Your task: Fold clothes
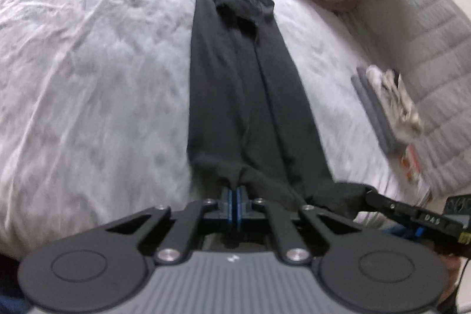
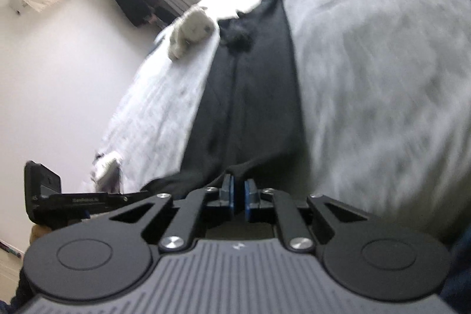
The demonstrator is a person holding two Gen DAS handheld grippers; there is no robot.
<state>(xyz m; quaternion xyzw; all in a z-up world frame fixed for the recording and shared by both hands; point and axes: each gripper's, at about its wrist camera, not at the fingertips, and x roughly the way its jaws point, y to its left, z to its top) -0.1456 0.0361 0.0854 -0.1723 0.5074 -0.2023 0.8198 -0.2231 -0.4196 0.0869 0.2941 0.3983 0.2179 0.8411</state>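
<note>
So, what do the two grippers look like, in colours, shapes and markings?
Both look alike. The left gripper has blue pads on black fingers, black linkage bars with silver screws, two round black discs and a ribbed grey body with a small white logo. The right gripper has the same. Seen from the left camera, its side bears small pale characters, too blurred to read.
</note>
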